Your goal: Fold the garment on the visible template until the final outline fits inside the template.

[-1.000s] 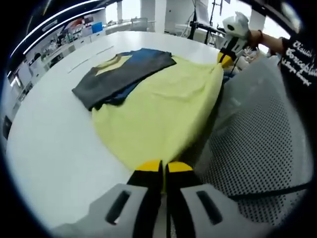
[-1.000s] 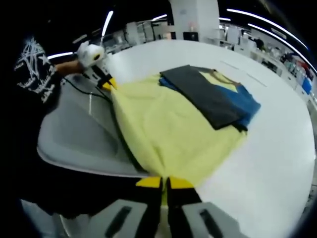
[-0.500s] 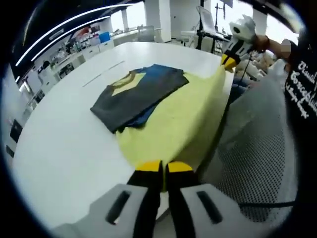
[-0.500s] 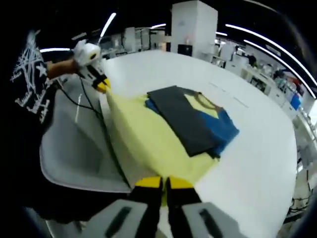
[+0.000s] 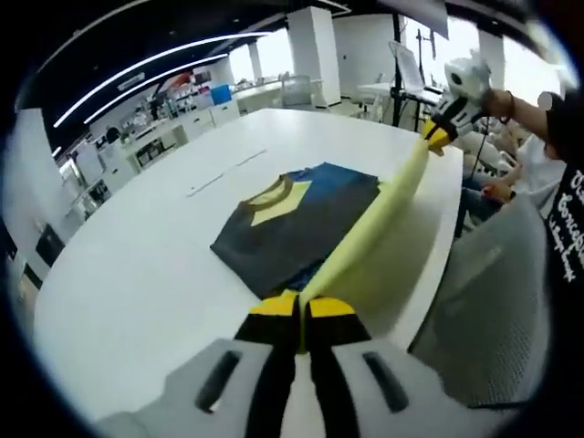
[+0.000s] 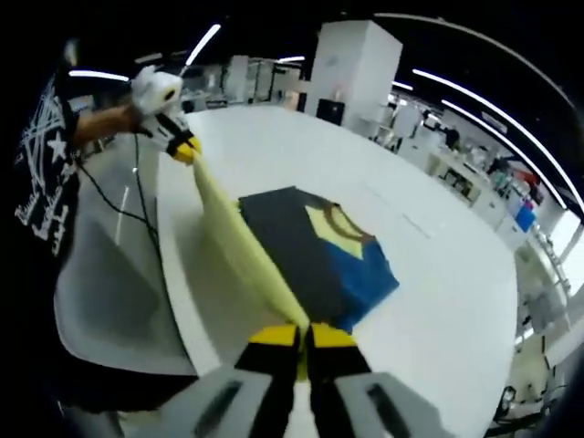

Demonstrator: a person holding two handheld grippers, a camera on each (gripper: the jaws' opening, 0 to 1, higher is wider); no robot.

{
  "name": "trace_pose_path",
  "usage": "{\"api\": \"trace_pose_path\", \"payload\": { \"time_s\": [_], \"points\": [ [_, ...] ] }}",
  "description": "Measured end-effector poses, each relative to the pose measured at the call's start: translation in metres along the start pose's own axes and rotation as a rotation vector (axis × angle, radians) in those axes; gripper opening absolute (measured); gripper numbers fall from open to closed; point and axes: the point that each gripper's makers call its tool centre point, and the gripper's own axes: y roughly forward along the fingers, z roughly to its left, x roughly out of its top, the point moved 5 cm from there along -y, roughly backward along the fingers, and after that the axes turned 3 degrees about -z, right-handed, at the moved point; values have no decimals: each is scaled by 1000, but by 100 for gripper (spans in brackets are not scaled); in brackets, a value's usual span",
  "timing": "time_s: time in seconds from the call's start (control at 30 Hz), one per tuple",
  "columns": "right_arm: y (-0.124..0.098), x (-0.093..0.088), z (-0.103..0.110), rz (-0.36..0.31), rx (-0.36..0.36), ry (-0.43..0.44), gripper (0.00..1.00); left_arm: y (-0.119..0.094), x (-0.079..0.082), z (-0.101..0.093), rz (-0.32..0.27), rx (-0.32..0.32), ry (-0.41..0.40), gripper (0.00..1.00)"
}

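White table (image 5: 137, 274), no legible writing; left gripper (image 5: 301, 310), right gripper (image 6: 301, 338) pinching yellow garment (image 5: 374, 224) hem, now lifted higher than before.

White print on the person's black shirt (image 5: 568, 228), left gripper view; lettering partly cut off, not legible; right gripper view: star-like graphic only.

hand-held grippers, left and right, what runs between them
The lifted yellow hem of the garment, stretched taut from the left hand-held gripper to the right hand-held gripper, in the left gripper view.
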Motion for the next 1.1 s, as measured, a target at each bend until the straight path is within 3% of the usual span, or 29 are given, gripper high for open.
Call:
{"api": "trace_pose_path", "payload": {
  "time_s": [0.17, 0.3, 0.53, 0.7, 0.9, 1.1],
  "points": [
    [6, 18, -18, -37, -33, -29, 0, 6, 14, 18, -35, 47, 4, 0],
    [12, 34, -32, -73, -76, -44, 0, 10, 33, 37, -63, 120, 24, 0],
    [20, 50, -57, -105, -153, -38, 0, 22, 50, 58, -109, 150, -18, 0],
    [27, 57, -66, -99, -195, -48, 0, 32, 63, 66, -130, 164, -25, 0],
    [39, 64, -81, -46, -251, -96, 0, 46, 73, 82, -167, 166, -84, 0],
    [50, 68, -96, -23, -285, -93, 0, 65, 78, 96, -159, 184, -84, 0]
  ]
}}
